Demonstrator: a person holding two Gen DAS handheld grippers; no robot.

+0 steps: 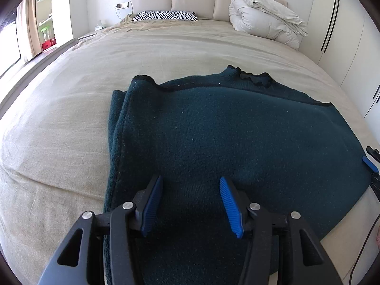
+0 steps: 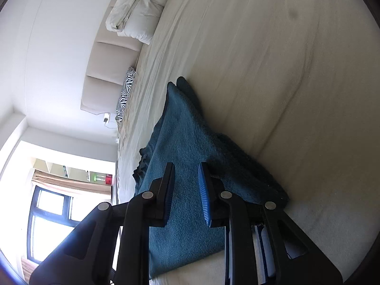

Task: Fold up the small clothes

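Observation:
A dark teal knitted garment (image 1: 225, 137) lies spread on the beige bed, its left side folded over and its dark neck trim at the far edge. My left gripper (image 1: 191, 182) is open just above the garment's near part, holding nothing. In the right wrist view, turned on its side, the same garment (image 2: 180, 147) has its right edge lifted off the sheet. My right gripper (image 2: 186, 168) has its jaws partly open on either side of that raised cloth; I cannot tell whether it pinches it. The right gripper's blue fingertip (image 1: 369, 163) shows at the garment's right edge.
The beige bed sheet (image 1: 71, 109) surrounds the garment. A zebra-striped pillow (image 1: 166, 15) and a rolled white duvet (image 1: 266, 21) lie at the headboard. White wardrobe doors (image 1: 342, 35) stand on the right; a window and shelves on the left.

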